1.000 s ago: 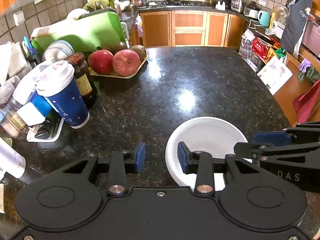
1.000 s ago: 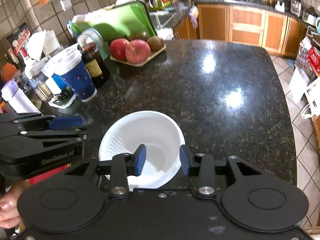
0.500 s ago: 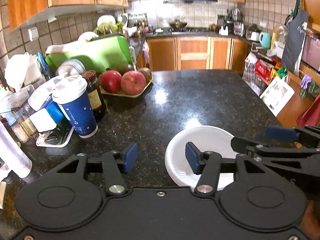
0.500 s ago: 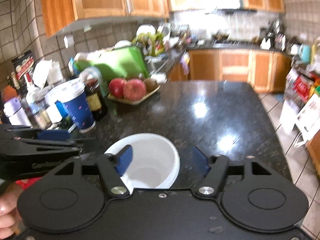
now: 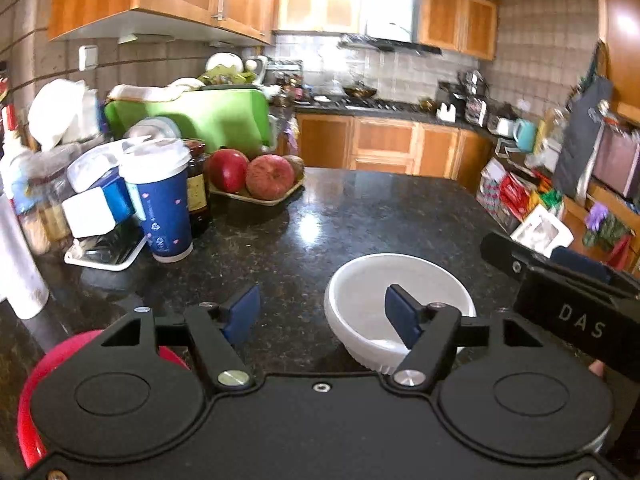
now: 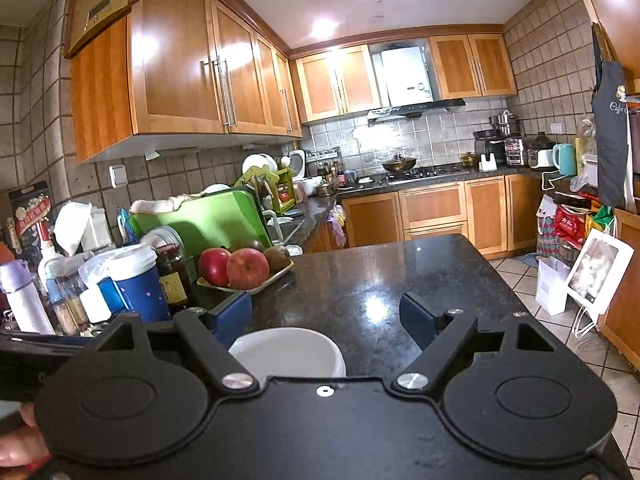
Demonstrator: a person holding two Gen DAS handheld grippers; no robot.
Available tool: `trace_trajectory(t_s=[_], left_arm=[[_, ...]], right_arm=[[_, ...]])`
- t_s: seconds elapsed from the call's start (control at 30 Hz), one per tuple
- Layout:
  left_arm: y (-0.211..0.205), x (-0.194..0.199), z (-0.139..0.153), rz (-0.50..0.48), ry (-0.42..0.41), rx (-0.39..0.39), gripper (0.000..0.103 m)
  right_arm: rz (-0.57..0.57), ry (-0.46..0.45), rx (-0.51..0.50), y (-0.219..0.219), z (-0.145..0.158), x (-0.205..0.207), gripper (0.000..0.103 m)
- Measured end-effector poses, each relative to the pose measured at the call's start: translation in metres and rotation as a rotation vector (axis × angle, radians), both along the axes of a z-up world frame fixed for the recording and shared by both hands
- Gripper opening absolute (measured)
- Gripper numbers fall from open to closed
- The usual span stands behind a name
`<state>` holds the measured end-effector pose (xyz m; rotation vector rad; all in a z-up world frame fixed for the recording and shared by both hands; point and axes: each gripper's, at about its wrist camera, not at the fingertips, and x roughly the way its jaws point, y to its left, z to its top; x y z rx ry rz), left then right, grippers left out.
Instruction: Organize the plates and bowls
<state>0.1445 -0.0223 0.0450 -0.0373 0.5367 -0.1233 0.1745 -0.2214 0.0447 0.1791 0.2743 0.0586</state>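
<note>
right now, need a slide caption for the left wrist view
Open left gripper over a black granite counter, white bowl behind its right finger, apples and a blue cup beyond.

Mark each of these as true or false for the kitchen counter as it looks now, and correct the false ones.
1. The white bowl sits on the dark granite counter. True.
2. The right gripper is clamped on the bowl. False: its jaws have just been opening and stand wide, with nothing between the pads.
3. The left gripper is open. True; its jaws have just been opening too.
4. The fruit tray holds bananas. False: it holds two red apples and a brown fruit.
5. The blue paper cup lies on its side. False: it stands upright with a white lid.
</note>
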Motion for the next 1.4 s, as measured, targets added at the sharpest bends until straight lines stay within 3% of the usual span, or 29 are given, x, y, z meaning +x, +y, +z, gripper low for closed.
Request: trace_trajectory(t_s=[0.27, 0.37, 0.5, 0.63, 0.73, 0.87, 0.97, 1.13, 1.4], left_arm=[[0.008, 0.012, -0.013, 0.064, 0.067, -0.023, 0.071], [0.010, 0.012, -0.015, 0.032, 0.081, -0.041, 0.072], [0.011, 0.006, -0.014, -0.007, 0.049, -0.089, 0.082], [0.001, 0.007, -0.012, 0.000, 0.008, -0.027, 0.082], [0.001, 0.015, -0.011, 0.004, 0.026, -0.032, 0.081], [-0.002, 0.024, -0.009, 0.012, 0.051, -0.004, 0.069], [-0.006, 0.031, -0.012, -0.001, 0.069, 0.010, 0.065], [-0.013, 0.041, -0.019, -0.052, 0.129, 0.020, 0.059], [-0.018, 0.049, -0.024, -0.062, 0.169, 0.032, 0.058]], right_arm=[[-0.015, 0.039, -0.014, -0.001, -0.009, 0.005, 0.086], [0.001, 0.068, -0.003, -0.002, -0.011, 0.009, 0.086], [0.006, 0.095, -0.035, 0.001, -0.014, 0.013, 0.086], [0.033, 0.120, -0.055, 0.003, -0.012, 0.019, 0.085], [0.040, 0.125, -0.070, 0.001, -0.011, 0.023, 0.085], [0.057, 0.146, -0.071, 0.000, -0.011, 0.029, 0.083], [0.068, 0.176, -0.091, 0.002, -0.014, 0.038, 0.077], [0.082, 0.265, -0.071, -0.002, -0.022, 0.057, 0.057], [0.121, 0.363, -0.083, 0.003, -0.035, 0.073, 0.053]])
